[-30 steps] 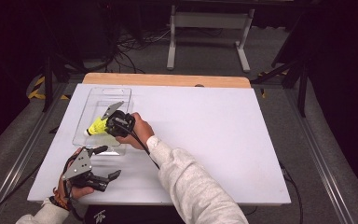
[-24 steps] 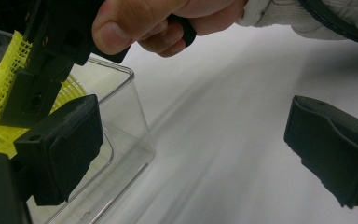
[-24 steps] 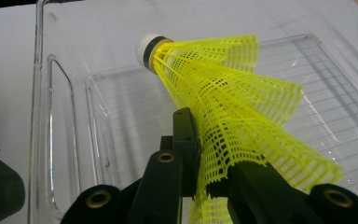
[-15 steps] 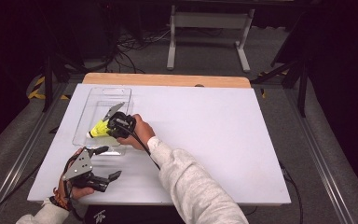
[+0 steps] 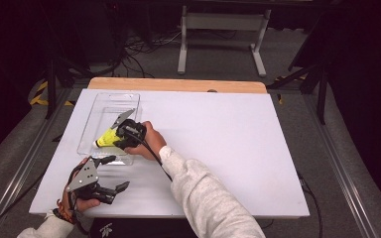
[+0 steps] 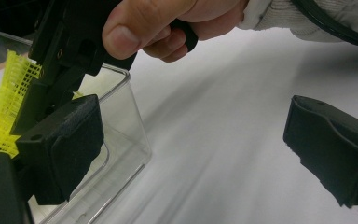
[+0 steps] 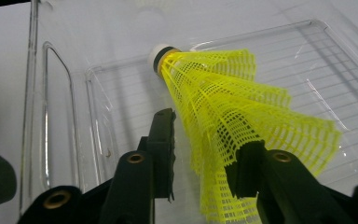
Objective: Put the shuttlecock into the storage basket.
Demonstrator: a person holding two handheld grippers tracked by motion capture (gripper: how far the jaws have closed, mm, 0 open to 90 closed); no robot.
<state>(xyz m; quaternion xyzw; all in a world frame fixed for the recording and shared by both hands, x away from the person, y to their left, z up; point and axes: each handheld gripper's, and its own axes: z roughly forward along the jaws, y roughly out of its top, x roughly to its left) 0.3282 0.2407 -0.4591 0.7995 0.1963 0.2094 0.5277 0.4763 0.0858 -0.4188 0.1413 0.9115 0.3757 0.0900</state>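
Seen from above: white counter (image 5: 228, 148) with clear plastic tray (image 5: 96, 106) at its left. Inside the tray, yellow shuttlecock (image 7: 233, 121), cork tip pointing away. Right claw (image 7: 205, 154) just opening, skirt between the jaws, pads apparently off it. Left claw (image 5: 110, 172) open, empty, resting near the tray. Placement apparently done; withdrawal left.

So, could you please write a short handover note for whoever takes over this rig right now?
Right gripper: over the clear tray, jaws just opening around the yellow shuttlecock, whose skirt is between them.
Left gripper: open, holding nothing, beside the tray's near corner.
Done: shuttlecock lies inside the tray, cork end pointing away from the right gripper.
Left: probably finish the release and draw the right gripper back.
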